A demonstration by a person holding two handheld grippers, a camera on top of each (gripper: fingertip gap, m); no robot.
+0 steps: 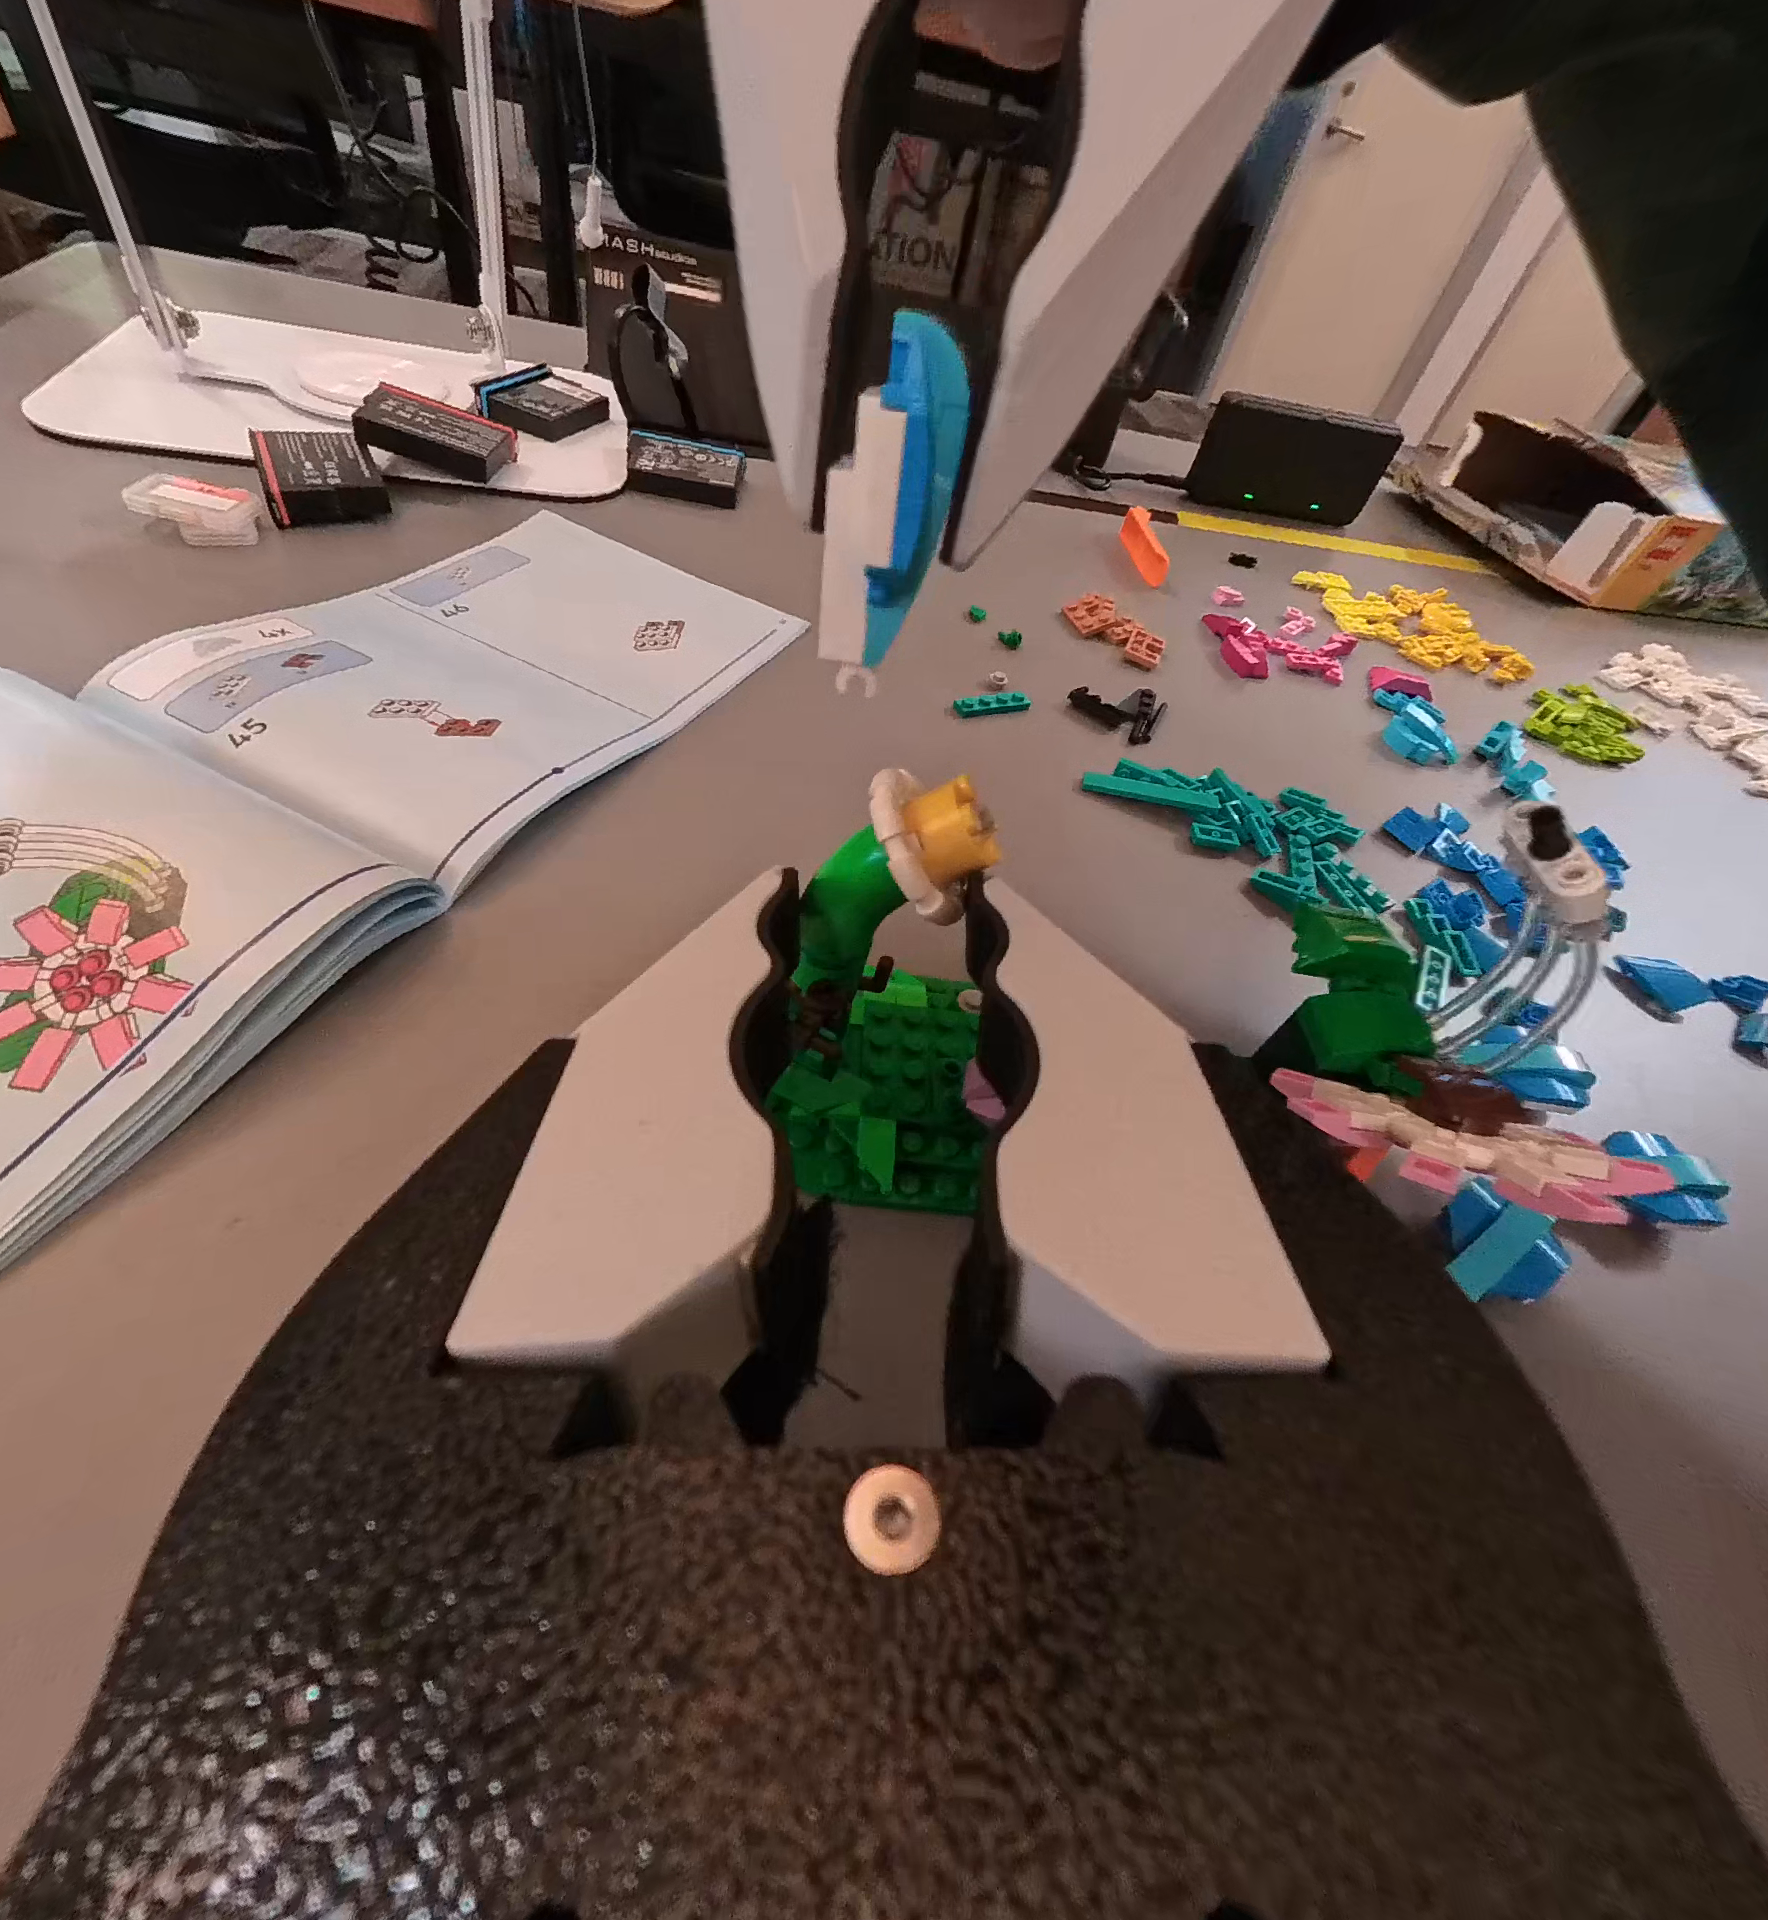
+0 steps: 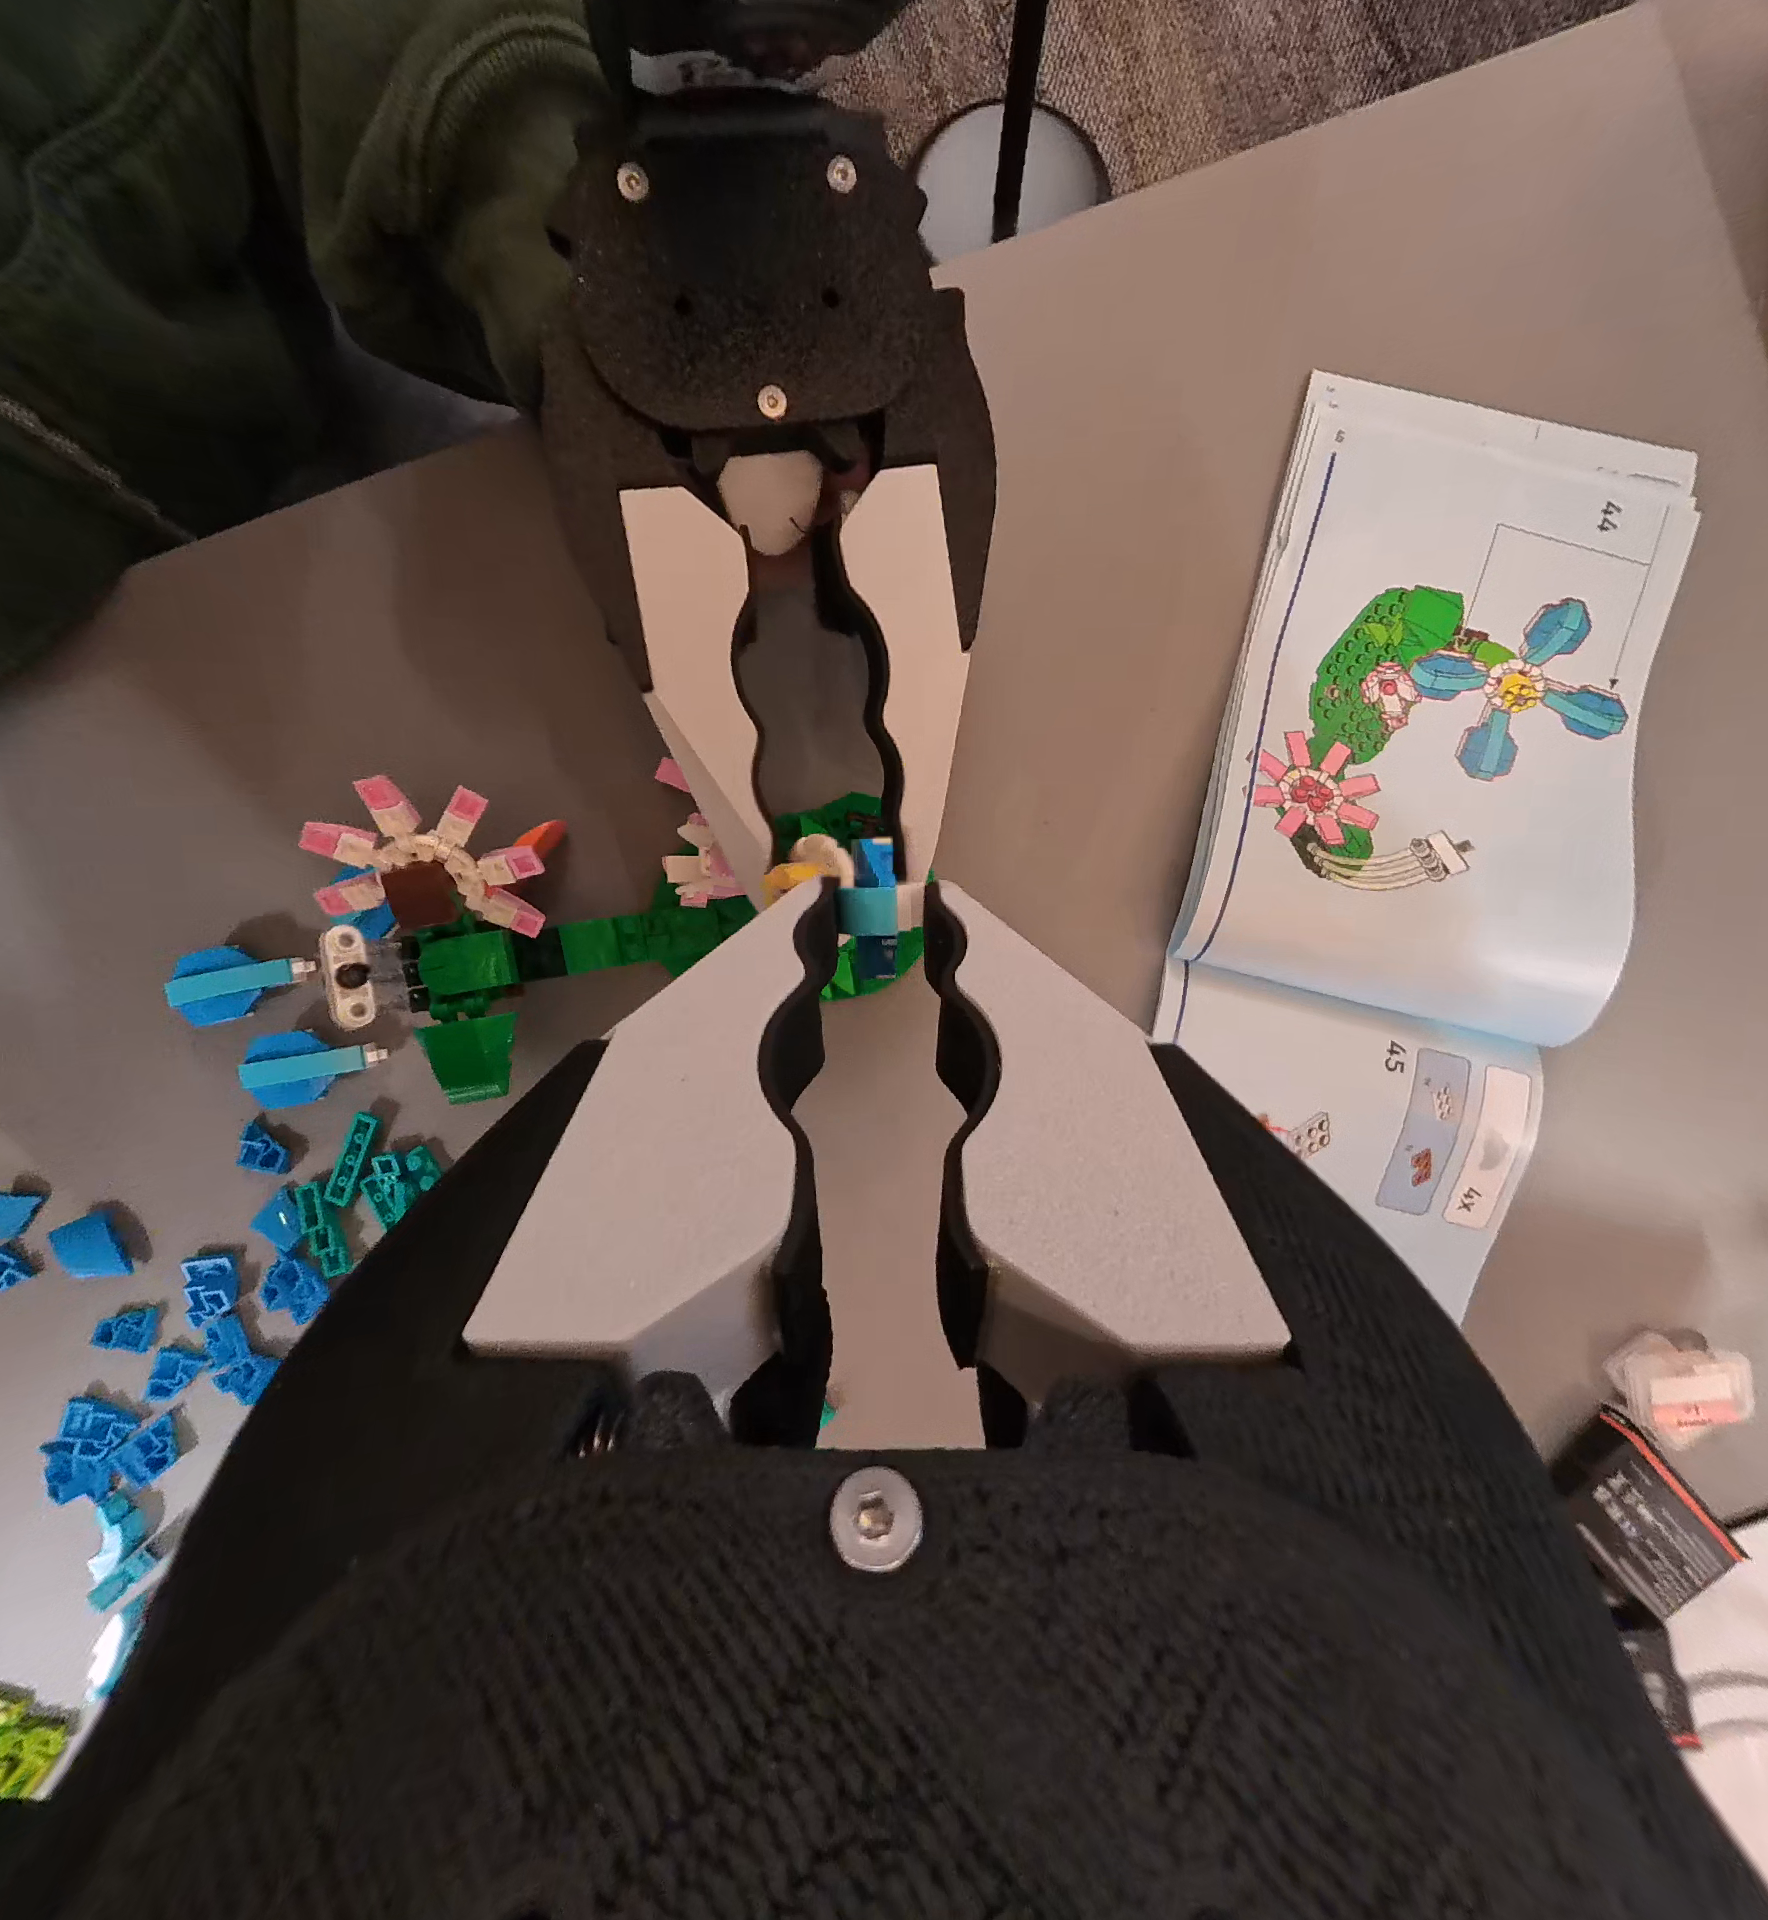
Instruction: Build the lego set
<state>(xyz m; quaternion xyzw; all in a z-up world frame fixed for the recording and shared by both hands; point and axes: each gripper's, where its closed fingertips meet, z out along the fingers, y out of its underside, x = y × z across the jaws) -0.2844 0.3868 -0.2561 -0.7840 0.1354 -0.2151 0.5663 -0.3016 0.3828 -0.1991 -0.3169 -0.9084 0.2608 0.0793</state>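
My left gripper (image 1: pixel 880 904) is shut on a green leafy Lego build (image 1: pixel 890 1081) with a curved green stem that ends in a white ring and a yellow centre (image 1: pixel 947 831). My right gripper (image 1: pixel 890 520) comes in from above, shut on a blue and white petal piece (image 1: pixel 921 468) that hangs just above the yellow centre, apart from it. In the right wrist view the petal (image 2: pixel 864 904) sits between my right gripper's (image 2: pixel 872 899) fingertips, right over the green build (image 2: pixel 838 816) that the left gripper (image 2: pixel 833 842) holds.
An open instruction booklet (image 1: pixel 236 831) lies on the left of the grey table (image 1: pixel 599 1039). A finished pink flower section (image 1: pixel 1462 1143) and sorted piles of loose bricks (image 1: pixel 1410 623) lie on the right. Black battery packs (image 1: pixel 433 431), a lamp base and a torn box (image 1: pixel 1586 520) stand at the back.
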